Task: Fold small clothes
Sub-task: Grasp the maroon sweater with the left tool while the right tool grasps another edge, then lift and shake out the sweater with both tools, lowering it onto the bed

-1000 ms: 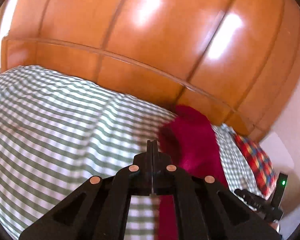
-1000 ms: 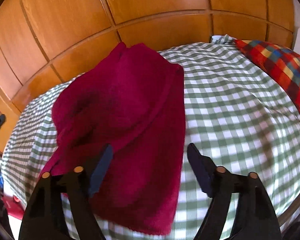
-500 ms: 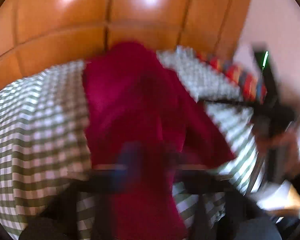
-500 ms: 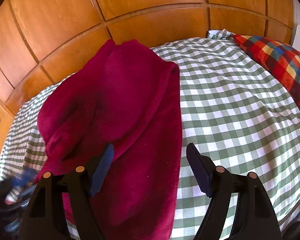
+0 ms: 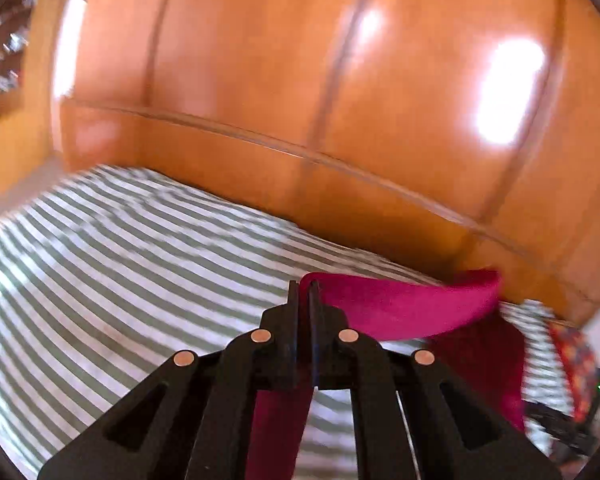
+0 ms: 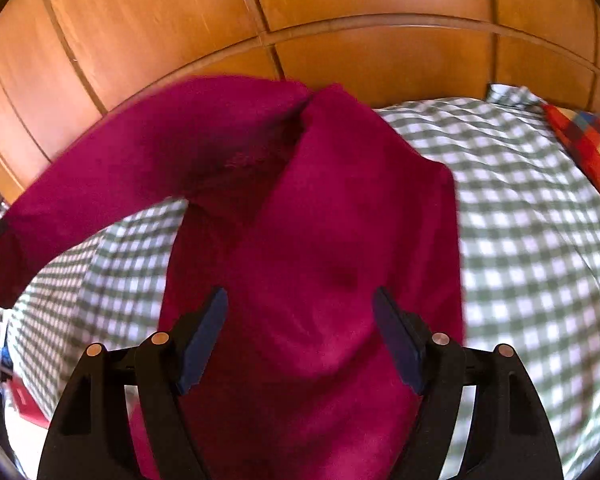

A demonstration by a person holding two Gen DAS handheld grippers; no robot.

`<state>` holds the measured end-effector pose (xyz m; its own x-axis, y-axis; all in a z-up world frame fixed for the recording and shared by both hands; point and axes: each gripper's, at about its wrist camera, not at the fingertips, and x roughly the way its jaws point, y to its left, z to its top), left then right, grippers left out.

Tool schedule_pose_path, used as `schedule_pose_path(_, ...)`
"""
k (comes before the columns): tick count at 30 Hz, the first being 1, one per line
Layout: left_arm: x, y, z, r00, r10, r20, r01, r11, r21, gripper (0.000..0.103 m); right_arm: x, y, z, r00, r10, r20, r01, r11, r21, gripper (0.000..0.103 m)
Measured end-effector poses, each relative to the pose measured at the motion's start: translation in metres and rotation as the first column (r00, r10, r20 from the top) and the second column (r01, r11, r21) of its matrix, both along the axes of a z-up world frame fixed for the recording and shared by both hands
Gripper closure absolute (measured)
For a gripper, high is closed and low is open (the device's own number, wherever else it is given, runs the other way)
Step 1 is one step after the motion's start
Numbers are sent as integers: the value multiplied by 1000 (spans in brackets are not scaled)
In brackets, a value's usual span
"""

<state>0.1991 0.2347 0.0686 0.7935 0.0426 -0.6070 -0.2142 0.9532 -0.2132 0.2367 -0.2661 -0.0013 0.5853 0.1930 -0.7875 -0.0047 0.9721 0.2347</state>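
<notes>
In your left wrist view the whole picture is smeared by motion, so the checks on the bed cover [image 5: 132, 264] read as plain stripes and the far right edge is hard to make out. Your left claw [image 5: 303, 292] is pinched tight on a strip of the crimson garment [image 5: 404, 304]: cloth comes out above the fingertips, arcs off to the right toward the wooden headboard [image 5: 340, 80], and more of it hangs down between the claw's arms, cut off by the bottom edge. A plaid pillow [image 5: 572, 364] shows only as a blur at the right.

In your right wrist view the left claw itself is hidden beyond the left edge; you see only the garment's sleeve [image 6: 112, 184] stretched and lifted that way, clear of the green-checked bed cover [image 6: 540, 240]. Your right claw [image 6: 300, 312] stands wide, with the crimson garment [image 6: 340, 220] spread under it; whether the pads [image 6: 204, 336] touch the cloth you cannot tell. The body lies flat on the bed, fuzzy in texture, its lower part cut off by the frame. The plaid pillow [image 6: 588, 140] sits at the far right.
</notes>
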Motion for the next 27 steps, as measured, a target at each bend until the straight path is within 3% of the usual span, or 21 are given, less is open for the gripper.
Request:
schedule_pose_path(2, 24, 13, -5, 997, 67, -48, -64, 996, 58, 99, 16, 9, -8, 1000, 8, -30, -9, 1000, -17, 32)
schedule_pose_path(5, 59, 21, -25, 981, 138, -138, -121, 985, 123, 93, 22, 22, -18, 996, 64, -54, -68, 995, -77, 56)
schedule_pose_path(6, 62, 21, -30, 974, 170, -148, -150, 979, 139, 80, 17, 25, -16, 996, 87, -34, -91, 990, -112, 67)
schedule_pose_path(7, 61, 20, -33, 970, 193, -151, -171, 975, 144, 56, 12, 25, -13, 995, 102, -19, -104, 984, -143, 76)
schedule_pose_path(9, 50, 12, -35, 977, 181, -115, -167, 979, 117, 46, 3, 16, -6, 994, 112, -9, -112, 979, -171, 96)
schedule_pose_path(11, 41, 2, -41, 985, 121, -122, -112, 991, 74, 48, -6, -6, 5, 994, 113, 7, -111, 982, -155, 96)
schedule_pose_path(13, 28, -23, -56, 991, 0, -133, 2, 1000, 13, 48, -13, -27, 12, 995, 93, 24, -84, 967, -242, 97)
schedule_pose_path(15, 18, -54, -70, 978, -128, -164, 125, 992, -31, 52, -14, -53, 15, 999, 41, 35, -27, 947, -319, 97)
schedule_pose_path(18, 1, -101, -96, 930, -301, -212, 282, 952, -116, 53, -10, -105, 20, 996, -73, 49, 87, 912, -401, 97)
schedule_pose_path(20, -8, -128, -112, 891, -387, -238, 354, 919, -171, 53, -3, -140, 23, 987, -150, 61, 161, 869, -468, 103)
schedule_pose_path(23, -22, -168, -129, 830, -495, -256, 427, 860, -280, 53, 12, -190, 29, 956, -269, 113, 284, 770, -572, 103)
schedule_pose_path(25, -28, -187, -137, 801, -535, -268, 458, 836, -302, 53, 16, -221, 37, 938, -325, 117, 334, 769, -545, 103)
schedule_pose_path(27, -38, -203, -142, 786, -560, -262, 469, 816, -337, 53, 5, -234, 49, 938, -326, 119, 343, 821, -456, 102)
